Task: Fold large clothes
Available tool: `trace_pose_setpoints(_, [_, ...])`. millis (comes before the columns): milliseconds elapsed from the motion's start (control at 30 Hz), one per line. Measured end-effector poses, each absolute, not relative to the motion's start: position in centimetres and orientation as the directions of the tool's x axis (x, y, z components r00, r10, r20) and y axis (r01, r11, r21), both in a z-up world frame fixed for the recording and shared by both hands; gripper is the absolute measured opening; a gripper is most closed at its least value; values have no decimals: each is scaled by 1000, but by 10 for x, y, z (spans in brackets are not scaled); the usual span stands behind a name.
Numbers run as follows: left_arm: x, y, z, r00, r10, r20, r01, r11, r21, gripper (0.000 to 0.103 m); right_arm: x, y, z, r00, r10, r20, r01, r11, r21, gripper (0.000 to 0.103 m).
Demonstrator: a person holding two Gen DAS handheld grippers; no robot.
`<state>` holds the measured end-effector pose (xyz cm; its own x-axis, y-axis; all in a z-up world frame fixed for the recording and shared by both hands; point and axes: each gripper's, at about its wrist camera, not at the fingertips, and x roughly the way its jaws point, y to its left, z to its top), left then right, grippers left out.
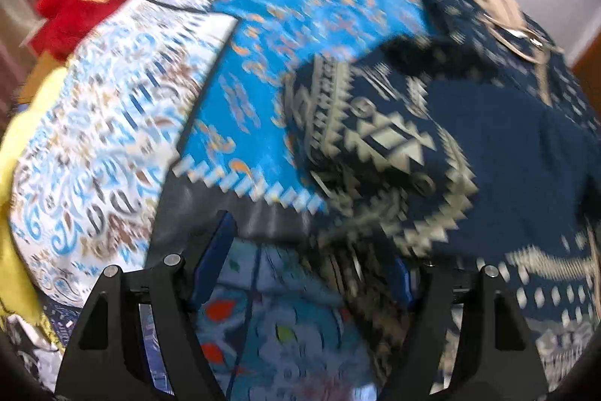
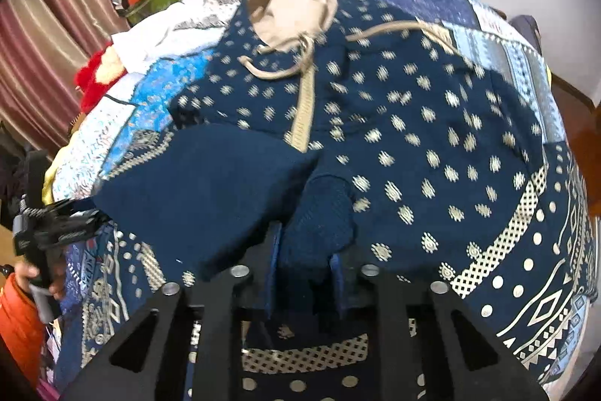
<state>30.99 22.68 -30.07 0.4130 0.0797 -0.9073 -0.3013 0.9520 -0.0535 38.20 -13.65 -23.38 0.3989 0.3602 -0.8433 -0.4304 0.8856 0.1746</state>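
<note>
Left view motion-blurred, navy garment [image 2: 413, 123] hem cut off, bedspread [image 1: 300, 25] mostly covered

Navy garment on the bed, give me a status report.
Right tool shut on navy garment fold. Left tool open over its patterned edge, holding nothing. Nothing in the way.

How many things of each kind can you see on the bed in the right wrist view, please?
Navy patterned garment: 1
Beige drawstring cord: 1
Patchwork bedspread: 1
Red plush item: 1
Grippers: 2, right gripper and left gripper
Total: 6
</note>
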Motion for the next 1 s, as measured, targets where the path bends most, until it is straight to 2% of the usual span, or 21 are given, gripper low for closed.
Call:
trace_pose_setpoints(100, [314, 217, -298, 411, 200, -889, -329, 942, 59, 71, 376, -139, -204, 519, 347, -781, -427, 897, 116, 16])
trace_pose_setpoints(233, [304, 201, -286, 414, 367, -833, -375, 903, 211, 69, 378, -150, -162, 600, 366, -712, -408, 905, 121, 14])
trace_pose_setpoints(300, [297, 201, -279, 423, 381, -823, -407, 891, 203, 69, 378, -156, -150, 626, 357, -693, -400, 910, 107, 13])
trace_pose_setpoints(467, [274, 208, -274, 417, 329, -847, -435, 891, 132, 69, 379, -180, -143, 657, 302, -690, -356, 932, 68, 13])
trace_pose_setpoints(667, [264, 192, -292, 354, 214, -911, -299, 948, 106, 69, 375, -205, -184, 603, 196, -773, -322, 947, -11, 13])
trace_pose_setpoints(733, [257, 192, -286, 370, 146, -918, -259, 965, 49, 69, 370, -209, -195, 581, 184, -793, -329, 944, -22, 14])
trace_pose_setpoints(900, [248, 206, -246, 459, 120, -881, -255, 967, -1, 70, 365, -210, -198, 555, 191, -810, -367, 930, -32, 14])
trace_pose_setpoints(1000, [264, 229, -229, 504, 97, -858, -292, 954, -64, 77, 369, -202, -193, 532, 228, -815, -391, 920, 2, 14])
